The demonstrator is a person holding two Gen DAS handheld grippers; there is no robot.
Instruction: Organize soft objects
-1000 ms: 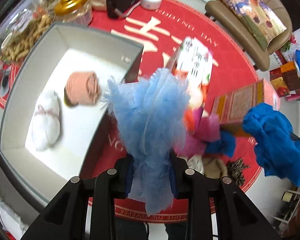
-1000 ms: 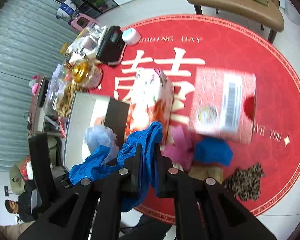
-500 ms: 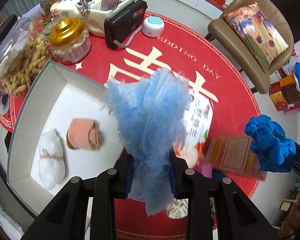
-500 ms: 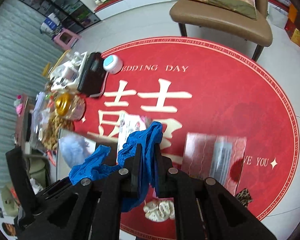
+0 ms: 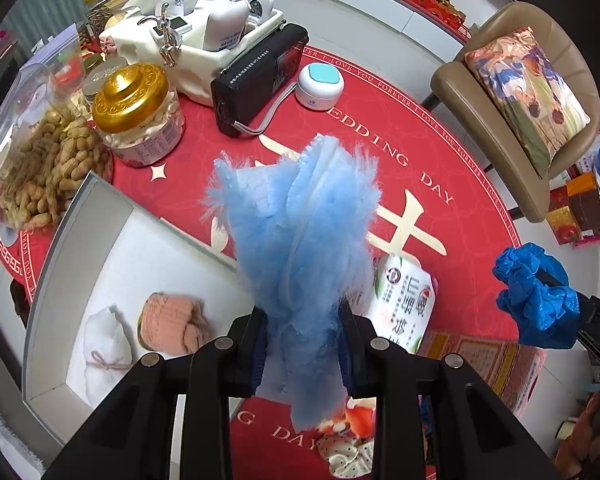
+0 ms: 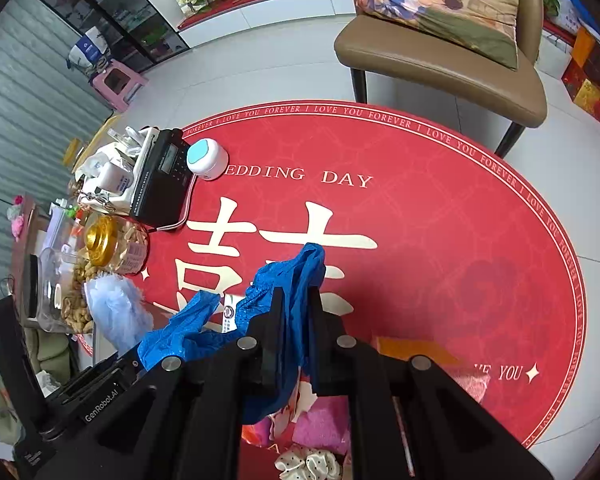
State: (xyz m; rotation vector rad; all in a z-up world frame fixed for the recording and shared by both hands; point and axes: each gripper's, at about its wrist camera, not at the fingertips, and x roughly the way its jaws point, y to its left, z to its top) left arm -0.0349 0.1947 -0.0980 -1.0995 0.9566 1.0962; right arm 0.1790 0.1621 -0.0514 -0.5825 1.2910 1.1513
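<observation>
My left gripper (image 5: 303, 340) is shut on a fluffy light-blue cloth (image 5: 300, 236), held high above the red round table (image 5: 440, 152). Below left is a white open box (image 5: 56, 264) holding a white tied pouch (image 5: 106, 352) and a rolled peach cloth (image 5: 172, 326). My right gripper (image 6: 294, 320) is shut on a dark blue crinkled cloth (image 6: 284, 280), seen also in the left wrist view (image 5: 534, 300). A pink cloth (image 6: 320, 420) and a white dotted scrunchie (image 6: 308, 464) lie on the table below.
A white printed packet (image 5: 408, 308) and a red-gold box (image 5: 480, 364) lie by the box. At the back stand a gold-lidded jar (image 5: 136, 112), a peanut bag (image 5: 40, 160), a black radio (image 5: 260, 76), a white organiser (image 5: 196, 44). A brown chair (image 6: 440, 52) stands beyond.
Both grippers have risen well above the table with their cloths, so the table and box look smaller and lower. The grips are unchanged.
</observation>
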